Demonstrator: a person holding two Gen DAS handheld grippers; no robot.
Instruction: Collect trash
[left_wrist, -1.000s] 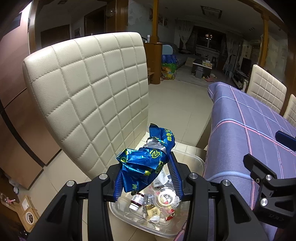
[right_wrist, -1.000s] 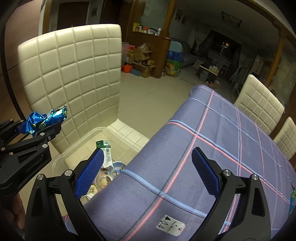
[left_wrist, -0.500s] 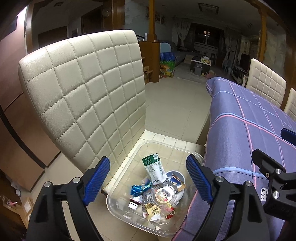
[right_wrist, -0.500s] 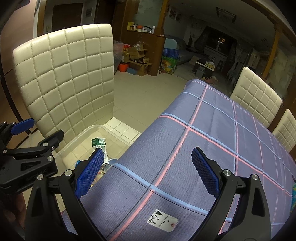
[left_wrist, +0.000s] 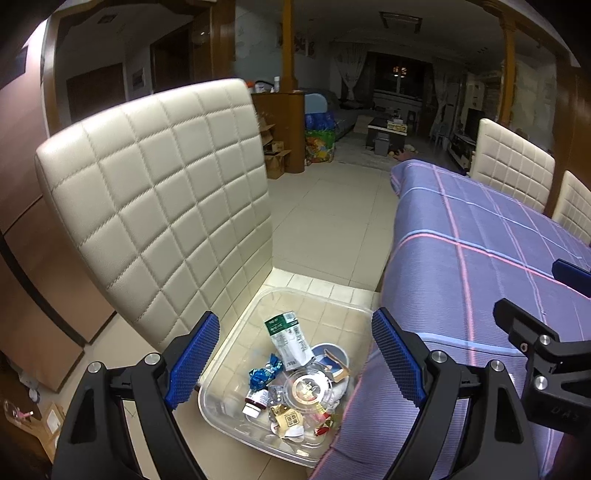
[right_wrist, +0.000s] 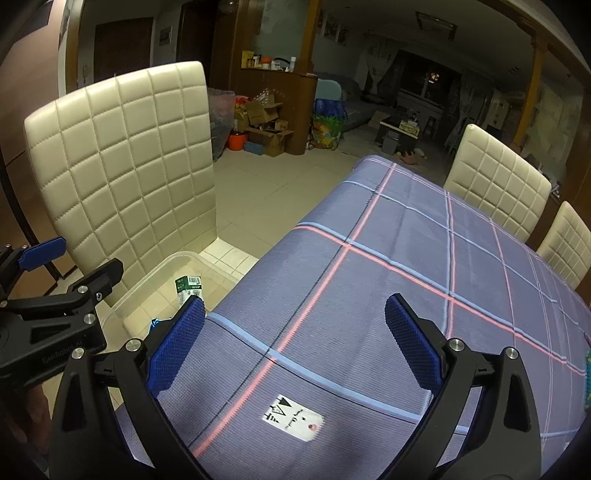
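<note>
Left wrist view: left gripper (left_wrist: 291, 358) gapes wide and empty above the bin (left_wrist: 236, 373), so the blue wrapper (left_wrist: 264, 373) lies inside among other trash. Right gripper (right_wrist: 293, 347), also wide, hangs over the tablecloth (right_wrist: 406, 258), holding nothing.

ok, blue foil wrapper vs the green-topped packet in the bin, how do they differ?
The blue foil wrapper is crumpled into a small shiny wad; the green-topped packet lies flatter and longer. The wrapper is all blue; the packet is white with print and a green end. The wrapper sits nearer the chair-side wall of the clear bin, the packet further back. Both rest loose in the bin, unheld.
</note>
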